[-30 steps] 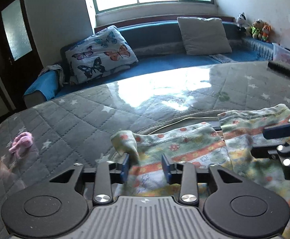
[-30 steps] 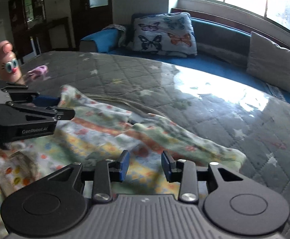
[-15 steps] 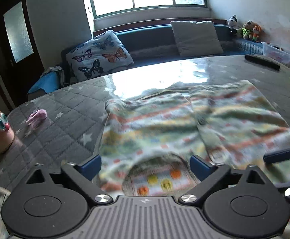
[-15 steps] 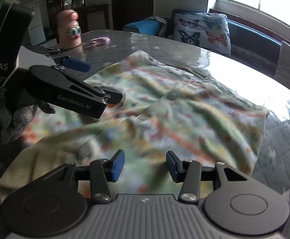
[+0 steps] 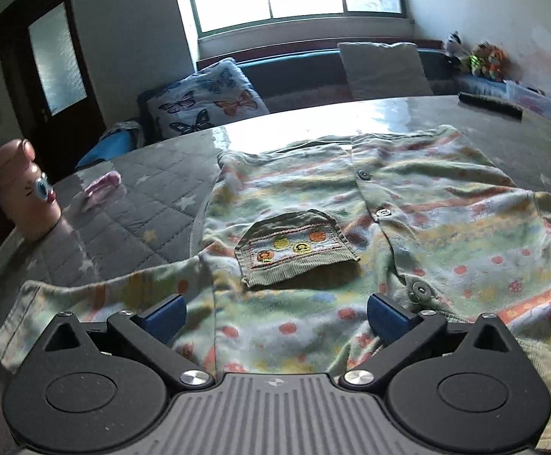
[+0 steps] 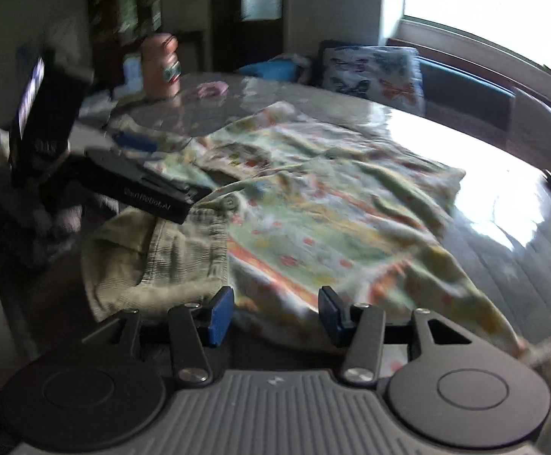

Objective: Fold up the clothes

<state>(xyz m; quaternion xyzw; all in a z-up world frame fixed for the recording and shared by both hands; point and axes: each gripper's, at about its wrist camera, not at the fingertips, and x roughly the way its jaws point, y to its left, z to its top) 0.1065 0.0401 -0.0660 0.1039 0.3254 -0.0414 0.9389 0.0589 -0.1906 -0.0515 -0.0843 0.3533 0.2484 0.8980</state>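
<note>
1. One child's shirt [image 5: 408, 220] is spread face up across the desk [image 5: 116, 204], which is covered by a grey quilted cloth with stars under a glossy sheet. The fabric is pale green with orange, yellow and blue stripes and dots. A snap placket runs down the front, and a ribbed olive pocket [image 5: 294, 246] with embroidered round motifs sits on the chest.
2. A ribbed olive cuff [image 6: 169, 250] at the near edge of the garment is seen in the right wrist view, lying just beside the left finger of the right hand-held gripper [image 6: 275, 313].
3. Open desk surface is seen beyond the collar toward the window, and to the left of the shirt. That left side is shared with a pink cartoon-faced figure [image 5: 21, 189] and a small pink item [image 5: 101, 185], both well apart from the garment. A dark bar-shaped object [image 5: 489, 104] lies near the far right edge.
4. The left hand-held gripper [image 5: 275, 314] is held spread wide over the shirt's near part, with nothing between its blue pads [image 5: 165, 313].
5. The right hand-held gripper is also held apart, its fingers at the shirt's near hem; no fabric is pinched.
6. The right wrist view is motion-blurred, so fine print there cannot be made out. The shirt's right sleeve is cut off at the frame edge in the left wrist view.
</note>
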